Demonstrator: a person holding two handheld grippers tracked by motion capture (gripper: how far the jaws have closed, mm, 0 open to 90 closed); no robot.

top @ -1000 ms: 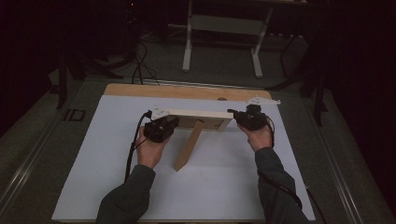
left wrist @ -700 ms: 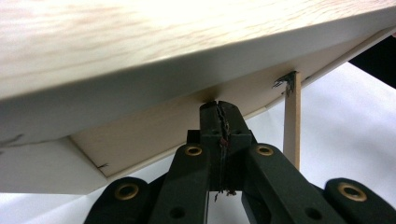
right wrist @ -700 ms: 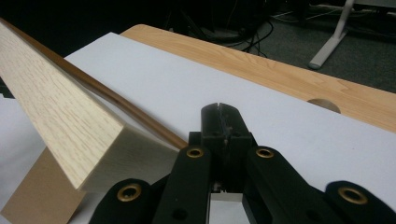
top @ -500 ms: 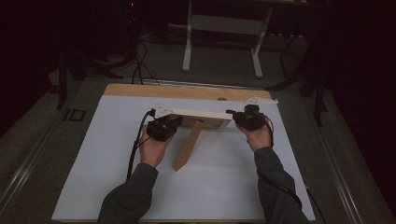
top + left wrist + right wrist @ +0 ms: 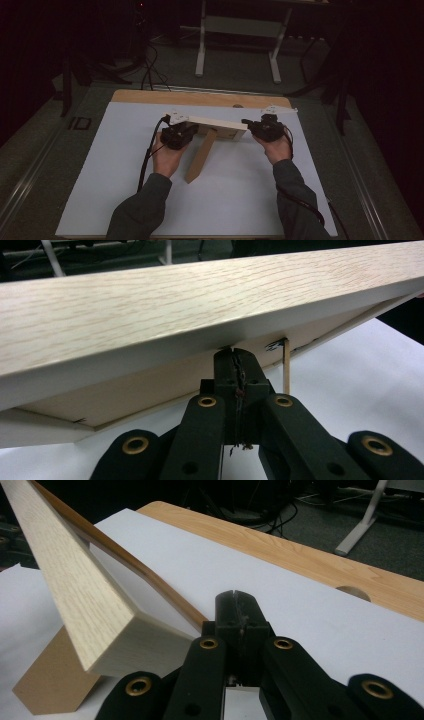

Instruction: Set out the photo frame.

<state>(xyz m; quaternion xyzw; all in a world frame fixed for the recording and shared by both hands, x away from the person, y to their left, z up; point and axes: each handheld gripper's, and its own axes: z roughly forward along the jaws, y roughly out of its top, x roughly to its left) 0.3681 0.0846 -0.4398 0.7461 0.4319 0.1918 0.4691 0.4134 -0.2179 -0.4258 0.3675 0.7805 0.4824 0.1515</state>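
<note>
1. Centrally, a pale wooden picture frame (image 5: 220, 123) stands on the white sheet (image 5: 100, 165) that covers the table, a little far of the middle, running left to right.
2. Its brown easel leg (image 5: 201, 156) slants from the back of the frame toward the near side, and the leg's foot rests on the sheet.
3. At the frame's left end sits the left gripper (image 5: 176, 135), held in the person's left hand (image 5: 167, 157).
4. From the left gripper view, its two black jaws are pressed together, tips just under the frame's lower edge (image 5: 200, 340); whether they pinch anything there I cannot tell.
5. A thin wooden peg (image 5: 286, 367) shows under the frame, just right of those jaws.
6. At the frame's right end sits the right gripper (image 5: 265, 129), held in the right hand (image 5: 276, 149).
7. Its own view shows its jaws also closed together, just beside the frame's corner (image 5: 120, 640), with nothing visibly between them.
8. Beyond the sheet, the bare wooden tabletop (image 5: 200, 97) shows along the far edge, with a round hole (image 5: 352, 592) in it.
</note>
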